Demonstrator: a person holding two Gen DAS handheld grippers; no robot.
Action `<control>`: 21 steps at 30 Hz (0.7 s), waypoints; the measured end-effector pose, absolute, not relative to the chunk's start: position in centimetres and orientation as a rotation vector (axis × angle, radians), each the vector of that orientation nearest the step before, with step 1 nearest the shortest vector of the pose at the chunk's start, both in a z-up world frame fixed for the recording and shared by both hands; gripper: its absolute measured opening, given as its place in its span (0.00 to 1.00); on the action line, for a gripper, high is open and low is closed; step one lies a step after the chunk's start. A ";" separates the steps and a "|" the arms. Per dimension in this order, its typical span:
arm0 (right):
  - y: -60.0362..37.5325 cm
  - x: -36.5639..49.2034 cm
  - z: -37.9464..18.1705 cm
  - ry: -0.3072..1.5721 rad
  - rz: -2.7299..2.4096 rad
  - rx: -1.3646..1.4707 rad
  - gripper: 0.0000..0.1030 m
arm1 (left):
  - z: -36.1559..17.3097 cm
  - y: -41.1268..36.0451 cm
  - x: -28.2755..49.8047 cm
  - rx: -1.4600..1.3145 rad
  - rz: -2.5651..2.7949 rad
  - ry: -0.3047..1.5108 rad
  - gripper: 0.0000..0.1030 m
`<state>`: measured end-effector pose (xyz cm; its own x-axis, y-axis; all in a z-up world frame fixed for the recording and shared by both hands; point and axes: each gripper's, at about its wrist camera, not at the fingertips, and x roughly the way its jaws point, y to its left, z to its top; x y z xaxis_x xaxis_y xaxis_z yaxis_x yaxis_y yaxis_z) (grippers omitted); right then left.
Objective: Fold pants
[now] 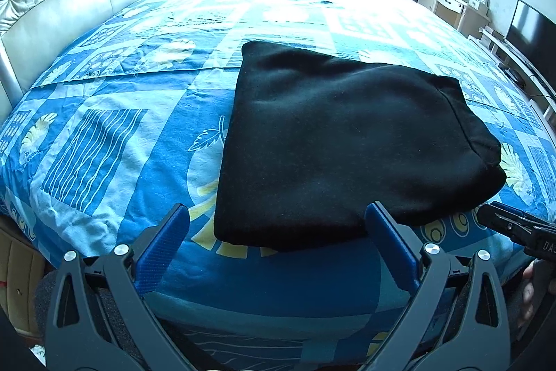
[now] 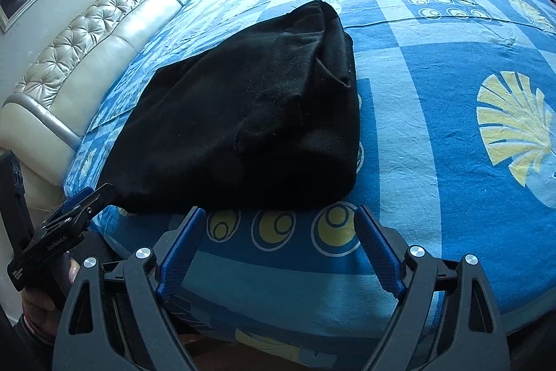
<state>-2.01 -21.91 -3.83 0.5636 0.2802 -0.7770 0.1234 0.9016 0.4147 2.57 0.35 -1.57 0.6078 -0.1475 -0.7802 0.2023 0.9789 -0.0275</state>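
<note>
A: Pants status?
B: One pair, black pants, soft fleecy knit, folded to a thick rectangle, lying near the front edge of the bed on the blue patterned sheet.
A: Claws?
B: Two. Left gripper spread wide, empty, its right pad at the fold's near edge. Right gripper wide too, empty, just short of it.

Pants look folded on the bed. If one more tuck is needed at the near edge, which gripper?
Left, probably. The left gripper is open and straddles the pants' near edge; the right gripper, also open, faces bare sheet beside them.
</note>
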 end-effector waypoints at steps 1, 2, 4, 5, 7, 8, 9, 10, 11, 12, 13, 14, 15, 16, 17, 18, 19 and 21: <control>-21.9 -2.0 -3.9 0.980 0.098 0.459 0.83 | -1.5 0.3 2.6 0.072 -0.199 0.892 0.98; -22.0 -1.9 -3.9 0.980 0.097 0.459 0.83 | -1.4 0.3 2.6 0.077 -0.198 0.887 0.98; -22.1 -2.0 -3.9 0.982 0.098 0.457 0.83 | -1.3 0.2 2.4 0.084 -0.196 0.876 0.98; -22.1 -2.0 -3.9 0.983 0.097 0.458 0.83 | -1.3 0.2 2.4 0.086 -0.198 0.876 0.98; -21.9 -1.9 -3.9 0.980 0.092 0.458 0.83 | -1.4 0.2 2.4 0.086 -0.204 0.880 0.98; -21.8 -1.9 -3.8 0.979 0.090 0.455 0.83 | -1.4 0.1 2.4 0.085 -0.203 0.880 0.98; -21.7 -1.9 -3.7 0.976 0.087 0.448 0.83 | -1.4 0.2 2.4 0.086 -0.199 0.879 0.98; -21.7 -1.9 -3.6 0.972 0.082 0.437 0.83 | -1.4 0.1 2.4 0.087 -0.198 0.879 0.98; -21.5 -1.9 -3.5 0.969 0.078 0.425 0.83 | -1.4 0.1 2.4 0.088 -0.199 0.880 0.98; -21.4 -1.9 -3.4 0.966 0.076 0.412 0.83 | -1.4 0.1 2.4 0.086 -0.199 0.882 0.98; -21.2 -1.9 -3.3 0.963 0.073 0.399 0.83 | -1.4 0.1 2.4 0.083 -0.200 0.884 0.98; -21.2 -1.9 -3.3 0.960 0.070 0.387 0.83 | -1.4 0.2 2.4 0.078 -0.202 0.889 0.98; -21.1 -1.9 -3.2 0.958 0.067 0.376 0.83 | -1.4 0.2 2.4 0.074 -0.203 0.893 0.98; -21.0 -1.9 -3.2 0.955 0.062 0.366 0.83 | -1.5 0.2 2.4 0.069 -0.203 0.897 0.98; -21.0 -1.9 -3.2 0.954 0.058 0.358 0.83 | -1.5 0.2 2.4 0.066 -0.203 0.898 0.98; -21.0 -1.9 -3.2 0.953 0.053 0.351 0.83 | -1.5 0.2 2.4 0.067 -0.200 0.898 0.98; -21.1 -1.9 -3.2 0.953 0.047 0.346 0.83 | -1.5 0.2 2.4 0.069 -0.197 0.896 0.98; -21.2 -1.8 -3.2 0.954 0.034 0.341 0.83 | -1.4 0.2 2.3 0.070 -0.198 0.893 0.98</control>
<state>-1.84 -21.20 -3.15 0.5822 0.1772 -0.7935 0.1210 0.9462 0.3001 2.32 0.21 -1.36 0.6107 -0.1420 -0.7790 0.1999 0.9796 -0.0219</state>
